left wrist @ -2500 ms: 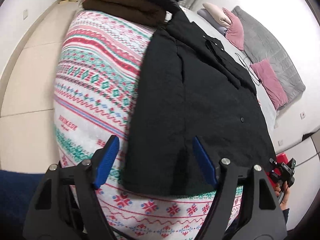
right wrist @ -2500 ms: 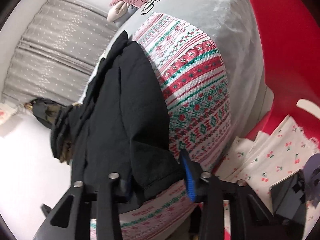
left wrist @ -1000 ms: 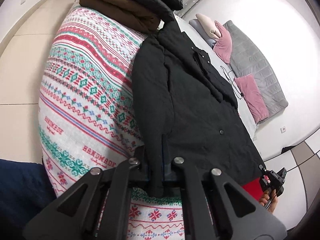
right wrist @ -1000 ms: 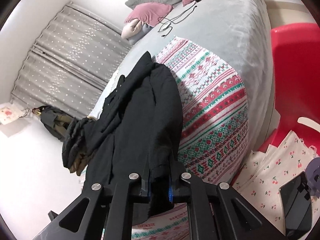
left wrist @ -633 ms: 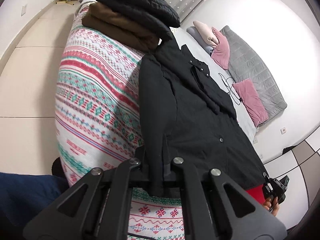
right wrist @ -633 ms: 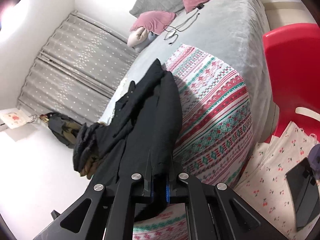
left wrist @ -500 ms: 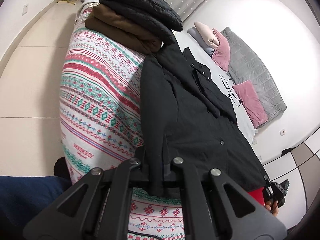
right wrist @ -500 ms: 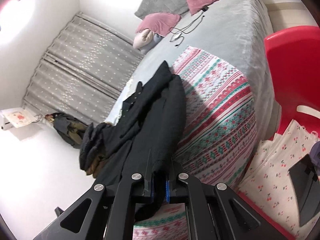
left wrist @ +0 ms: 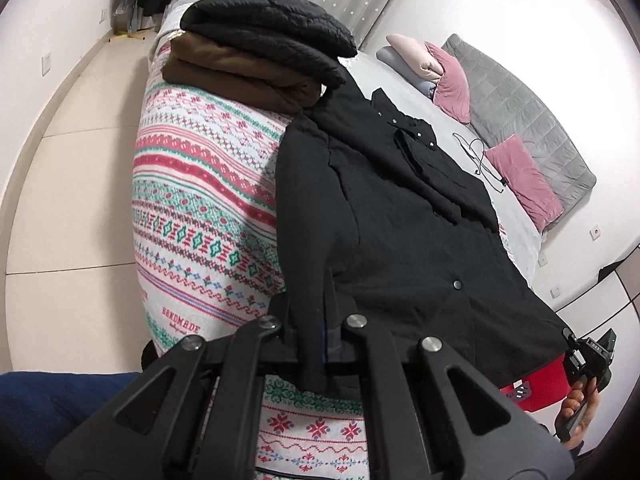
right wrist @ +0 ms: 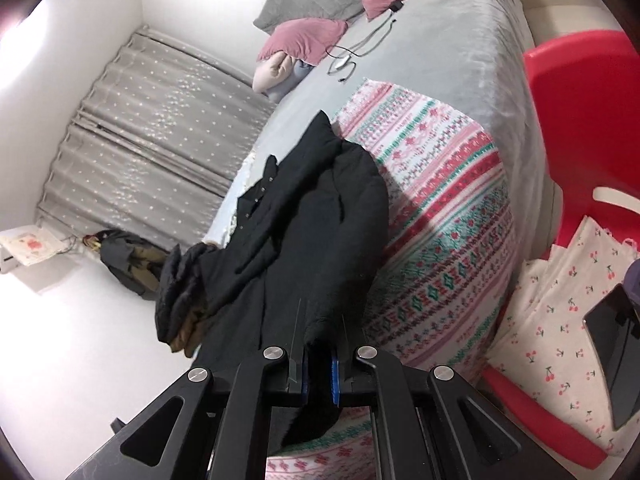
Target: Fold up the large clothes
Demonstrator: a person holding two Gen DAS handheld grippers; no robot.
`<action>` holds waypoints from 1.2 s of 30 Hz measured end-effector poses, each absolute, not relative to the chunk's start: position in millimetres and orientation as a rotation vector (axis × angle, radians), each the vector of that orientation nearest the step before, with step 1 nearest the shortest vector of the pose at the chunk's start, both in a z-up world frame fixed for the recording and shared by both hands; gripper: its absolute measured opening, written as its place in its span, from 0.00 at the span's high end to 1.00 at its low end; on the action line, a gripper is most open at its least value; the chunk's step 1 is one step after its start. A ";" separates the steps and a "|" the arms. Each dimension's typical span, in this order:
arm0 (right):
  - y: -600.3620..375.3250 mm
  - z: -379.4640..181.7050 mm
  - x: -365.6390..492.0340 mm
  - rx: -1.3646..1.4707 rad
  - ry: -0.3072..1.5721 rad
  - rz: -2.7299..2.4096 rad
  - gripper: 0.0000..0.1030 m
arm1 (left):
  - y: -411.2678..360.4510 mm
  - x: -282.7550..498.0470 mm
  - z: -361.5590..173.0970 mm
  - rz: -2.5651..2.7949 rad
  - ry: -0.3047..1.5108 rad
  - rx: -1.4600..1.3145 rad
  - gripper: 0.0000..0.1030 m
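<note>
Pinching the black coat's hem, both tools clamp tight.

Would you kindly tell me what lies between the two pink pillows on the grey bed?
A thin dark cable lies on the bare grey sheet between the pink pillows; the left wrist view shows it.

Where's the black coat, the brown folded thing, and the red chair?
black coat [left wrist: 420, 248], left wrist view, on its front panel.
brown folded garment [left wrist: 240, 80], left wrist view, on its side fold.
red chair [right wrist: 580, 92], right wrist view, on its backrest.
</note>
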State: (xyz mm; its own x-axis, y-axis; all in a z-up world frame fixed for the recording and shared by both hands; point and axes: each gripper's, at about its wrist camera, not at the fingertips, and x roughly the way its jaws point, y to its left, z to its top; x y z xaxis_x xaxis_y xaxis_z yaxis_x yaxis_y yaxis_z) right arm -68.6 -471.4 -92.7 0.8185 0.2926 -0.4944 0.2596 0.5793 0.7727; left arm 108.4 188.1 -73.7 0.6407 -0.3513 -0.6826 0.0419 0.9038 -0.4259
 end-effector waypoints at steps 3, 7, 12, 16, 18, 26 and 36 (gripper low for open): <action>-471.7 -88.9 -66.2 0.979 0.627 0.026 0.94 | 186.2 111.0 -70.4 -0.240 0.852 -0.391 0.94; -471.3 -91.3 -60.8 0.997 0.630 0.033 0.94 | 183.5 111.9 -72.4 -0.249 0.870 -0.408 0.94; -468.3 -85.9 -56.4 1.060 0.584 0.092 0.94 | 189.7 120.0 -59.5 -0.282 0.866 -0.491 0.94; -465.4 -68.1 -41.0 1.071 0.535 0.140 0.94 | 185.7 132.0 -35.5 -0.309 0.819 -0.523 0.94; -464.9 -61.2 -30.8 1.066 0.521 0.148 0.94 | 181.1 140.8 -23.8 -0.320 0.797 -0.518 0.94; -475.2 -38.2 10.1 1.106 0.444 0.194 0.94 | 177.4 189.7 6.6 -0.302 0.759 -0.498 0.94; -501.9 -22.9 34.6 1.149 0.341 0.180 0.93 | 169.6 246.2 32.3 -0.289 0.718 -0.514 0.94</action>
